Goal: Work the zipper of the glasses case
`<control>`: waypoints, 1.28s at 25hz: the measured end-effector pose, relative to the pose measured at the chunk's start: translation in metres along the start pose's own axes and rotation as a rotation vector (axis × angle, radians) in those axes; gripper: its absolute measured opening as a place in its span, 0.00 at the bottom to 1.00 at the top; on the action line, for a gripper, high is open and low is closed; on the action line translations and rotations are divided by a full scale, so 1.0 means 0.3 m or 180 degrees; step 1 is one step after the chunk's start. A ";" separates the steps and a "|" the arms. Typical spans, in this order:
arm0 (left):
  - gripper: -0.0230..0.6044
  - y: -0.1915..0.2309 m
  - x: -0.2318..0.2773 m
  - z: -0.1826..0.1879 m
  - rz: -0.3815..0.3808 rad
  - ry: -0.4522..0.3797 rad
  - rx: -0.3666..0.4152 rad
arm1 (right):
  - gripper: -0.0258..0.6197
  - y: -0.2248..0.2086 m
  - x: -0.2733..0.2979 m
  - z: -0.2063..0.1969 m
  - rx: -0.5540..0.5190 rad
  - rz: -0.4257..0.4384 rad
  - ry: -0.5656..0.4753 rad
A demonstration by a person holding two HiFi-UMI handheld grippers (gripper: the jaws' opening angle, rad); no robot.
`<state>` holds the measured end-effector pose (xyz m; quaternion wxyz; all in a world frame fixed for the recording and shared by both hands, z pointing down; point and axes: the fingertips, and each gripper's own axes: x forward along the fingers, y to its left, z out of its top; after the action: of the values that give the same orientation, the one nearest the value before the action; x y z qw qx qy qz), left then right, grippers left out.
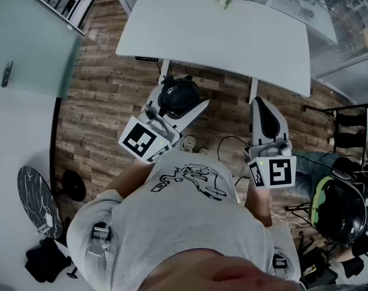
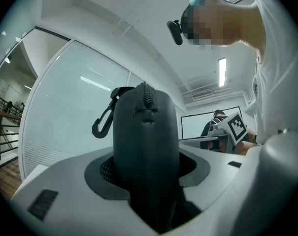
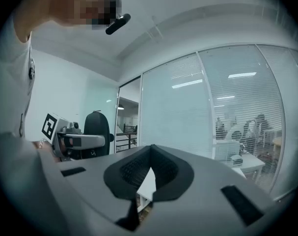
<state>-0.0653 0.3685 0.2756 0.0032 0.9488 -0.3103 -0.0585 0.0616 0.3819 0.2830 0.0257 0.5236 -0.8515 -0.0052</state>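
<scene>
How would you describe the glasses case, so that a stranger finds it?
In the head view, below the white table, find the left gripper. The glasses case is the dark rounded shell clamped in it; only it has a zipper and a hook clip.

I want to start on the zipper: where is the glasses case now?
The glasses case is clamped in the left claw, left of centre in the head view, over the floor near the white table.
</scene>
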 end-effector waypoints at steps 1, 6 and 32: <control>0.43 0.008 0.002 -0.002 0.0001 -0.0001 0.0003 | 0.04 0.004 0.008 -0.003 -0.0006 0.0010 0.0001; 0.43 0.053 -0.004 -0.008 0.0008 -0.0005 0.0016 | 0.04 0.023 0.053 -0.012 -0.0028 0.0009 0.0012; 0.43 0.246 0.045 -0.053 0.0064 0.0036 -0.0032 | 0.05 -0.013 0.265 -0.040 0.0102 0.0004 -0.0099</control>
<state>-0.0963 0.3005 0.2930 0.0104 0.9460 -0.3194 -0.0546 0.0298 0.3094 0.2980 0.0040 0.5232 -0.8522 0.0003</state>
